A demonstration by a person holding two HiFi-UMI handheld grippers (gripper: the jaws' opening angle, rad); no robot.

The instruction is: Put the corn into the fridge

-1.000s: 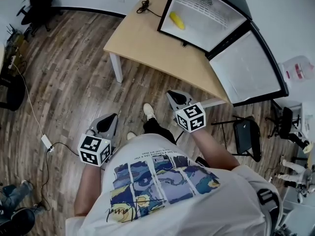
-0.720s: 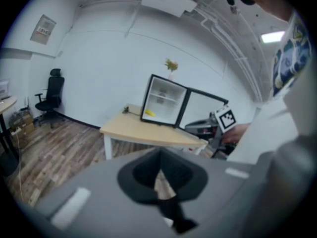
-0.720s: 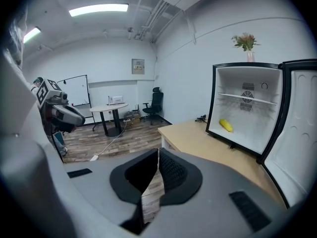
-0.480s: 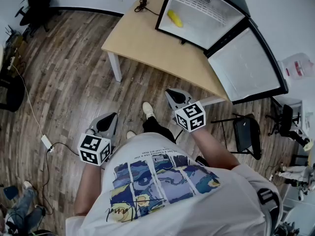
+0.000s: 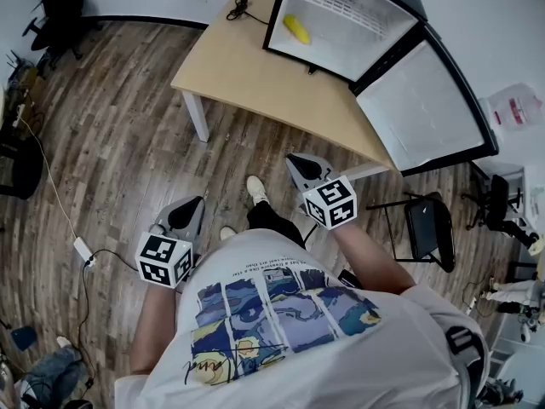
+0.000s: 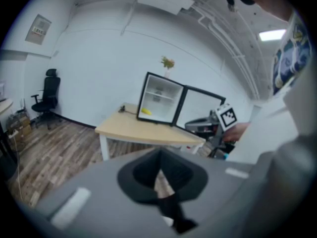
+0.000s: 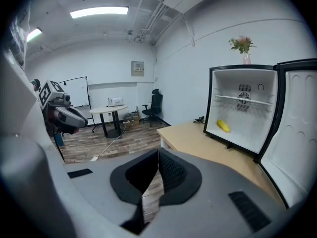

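One corn cob (image 5: 296, 29) is seen lying on the floor of the fridge (image 5: 362, 37), under its single shelf and toward the left wall, touched by neither gripper. One fridge is counted; its door (image 5: 426, 105) is swung wide open, and it is set on the one pale wooden table (image 5: 247, 66), where one dark cable (image 5: 238, 8) is coiled near the far edge. A vase of flowers (image 7: 242, 46) is placed on top of the fridge. No brand name can be made out on the fridge or its door. Two grippers are held well short of the table, over the wooden floor: the left gripper (image 5: 197, 201) with its fingers pressed together on nothing, and the right gripper (image 5: 294, 162) likewise closed and empty. One marker cube is carried on each, printed with black-and-white squares but no words. A scrawled line is printed on the person's shirt (image 5: 281, 313), yet it cannot be read. A red label is borne by a jug (image 5: 515, 113) at the right, and one framed notice (image 7: 137, 68) is hung on the far wall; the lettering on both is too small to read.
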